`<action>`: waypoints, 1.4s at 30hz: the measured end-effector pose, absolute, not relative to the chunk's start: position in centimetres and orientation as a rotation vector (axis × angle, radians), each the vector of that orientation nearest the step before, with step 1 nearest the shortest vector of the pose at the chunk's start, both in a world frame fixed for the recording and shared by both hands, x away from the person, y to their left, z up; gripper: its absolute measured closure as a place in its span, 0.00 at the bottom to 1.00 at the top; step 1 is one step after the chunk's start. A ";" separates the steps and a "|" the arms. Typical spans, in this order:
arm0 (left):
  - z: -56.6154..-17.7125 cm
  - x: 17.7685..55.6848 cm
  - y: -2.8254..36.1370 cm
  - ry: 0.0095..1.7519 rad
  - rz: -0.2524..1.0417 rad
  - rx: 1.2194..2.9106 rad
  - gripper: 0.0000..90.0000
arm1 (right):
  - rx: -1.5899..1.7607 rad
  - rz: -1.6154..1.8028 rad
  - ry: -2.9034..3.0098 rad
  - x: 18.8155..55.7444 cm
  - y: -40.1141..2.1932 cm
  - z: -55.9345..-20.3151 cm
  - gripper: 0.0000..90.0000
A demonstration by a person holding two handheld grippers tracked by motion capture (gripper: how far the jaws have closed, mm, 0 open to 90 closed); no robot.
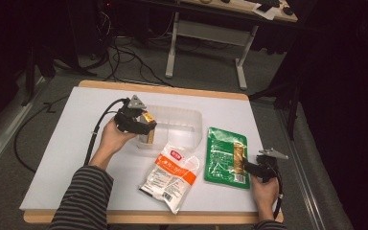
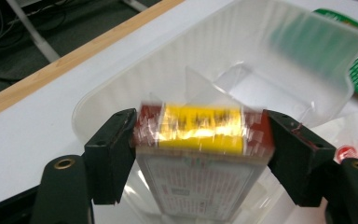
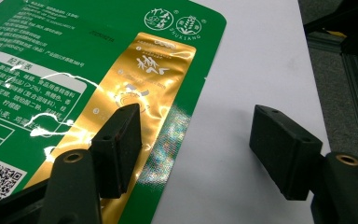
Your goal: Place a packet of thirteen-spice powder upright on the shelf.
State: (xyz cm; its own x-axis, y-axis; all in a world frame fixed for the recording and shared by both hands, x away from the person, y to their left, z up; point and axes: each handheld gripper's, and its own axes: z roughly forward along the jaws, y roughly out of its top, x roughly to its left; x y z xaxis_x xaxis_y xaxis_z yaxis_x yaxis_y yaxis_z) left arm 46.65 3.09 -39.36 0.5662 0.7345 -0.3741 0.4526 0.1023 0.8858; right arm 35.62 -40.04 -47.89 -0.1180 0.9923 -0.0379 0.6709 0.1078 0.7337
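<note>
**Left tongs carry the yellow packet over the clear tub; right tongs wait, spread, at the green pouch**

Your left gripper (image 1: 141, 125) sits left of centre in the high view, over the near left corner of the clear plastic tub (image 1: 191, 122). In the left gripper view its tongs are clamped on a small yellow-and-red packet (image 2: 200, 128), one pad against each end, though the packet is blurred there, so how firmly the pads press is hard to judge. The packet hangs in the lower middle of that view, with the tub's ribbed wall and an inner divider behind it.

Your right gripper (image 1: 253, 168) is at the lower right of the high view, by the right edge of the green pouch (image 1: 226, 158). In the right gripper view its tongs stand wide apart with nothing between them: the left one lies over the pouch's gold strip, the right one over the bare white table top (image 3: 256, 56).

A white-and-orange bag (image 1: 170, 175) lies at the lower centre of the high view, just in front of the tub and left of the green pouch.
</note>
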 end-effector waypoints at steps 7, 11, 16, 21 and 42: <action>-39.3 46.6 3.5 1.078 0.275 1.495 0.27 | 1.616 0.772 1.851 35.6 -40.0 -47.9 0.39; -39.0 46.4 4.1 1.103 0.278 1.466 0.22 | 1.617 0.775 1.850 35.6 -40.0 -47.9 0.39; -38.6 45.9 4.8 1.125 0.264 1.426 0.19 | 1.614 0.774 1.851 35.6 -40.0 -47.9 0.39; -38.3 45.3 5.5 1.129 0.270 1.395 0.19 | 1.612 0.773 1.852 35.6 -40.0 -47.9 0.38; -38.0 42.7 8.7 1.185 0.309 1.285 0.20 | 1.610 0.775 1.856 35.7 -40.1 -47.9 0.39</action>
State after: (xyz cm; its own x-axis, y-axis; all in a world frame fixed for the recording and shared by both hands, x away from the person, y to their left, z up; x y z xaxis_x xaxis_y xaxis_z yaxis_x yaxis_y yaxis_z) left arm 42.75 8.72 -37.97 0.4277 0.7517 -0.5021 0.4106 0.3333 0.8487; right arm 35.68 -40.08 -47.92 -0.1238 0.9915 -0.0391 0.6693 0.1125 0.7344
